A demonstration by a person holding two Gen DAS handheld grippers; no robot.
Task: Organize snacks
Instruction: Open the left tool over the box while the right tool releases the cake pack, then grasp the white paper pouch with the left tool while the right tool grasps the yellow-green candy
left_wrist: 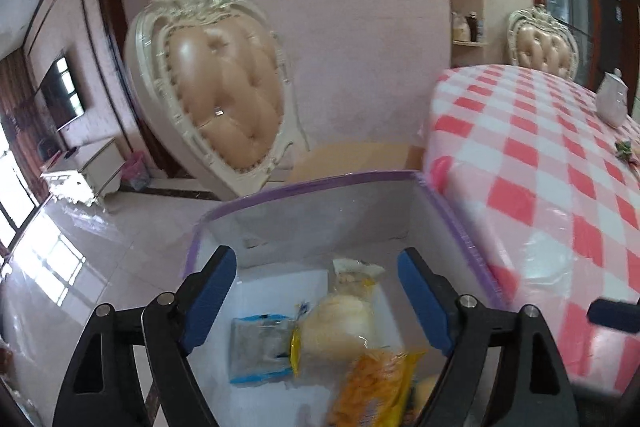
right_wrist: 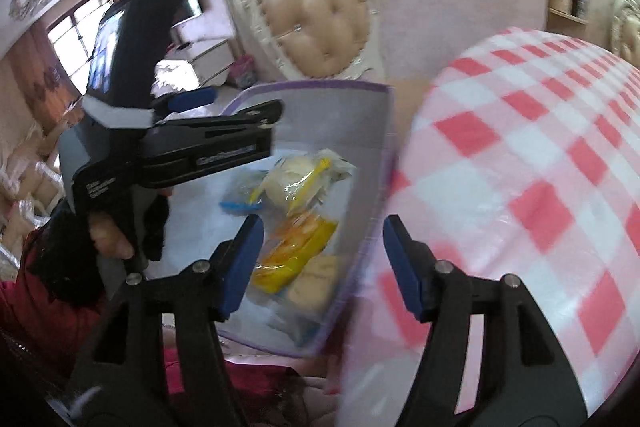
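Closest to the lens, the left gripper (left_wrist: 316, 291) had its blue pads (left_wrist: 208, 295) spread wide with nothing between them, hanging right over the open box (left_wrist: 320, 223), the white one with the purple rim. The right gripper (right_wrist: 320, 263) was gaping wide too, empty, straddling the box's right wall, one finger over the inside and one over the tablecloth side.

Down in the box: an orange snack pack (left_wrist: 372, 387) at the near end, a pale round bun in clear wrap (left_wrist: 344, 319) past it toward the middle, and a blue-edged clear packet (left_wrist: 260, 347) just left of the bun, touching it. A tan biscuit-looking pack (right_wrist: 316, 279) sat nearest the right wrist camera, next to the orange one; too blurry to say more.

The box sat just left of the table with the pink-and-white checked cloth (left_wrist: 540, 155), touching its edge. Beyond the box's far wall stood a cream chair with a tufted tan back (left_wrist: 216, 95), and behind that a pink wall.
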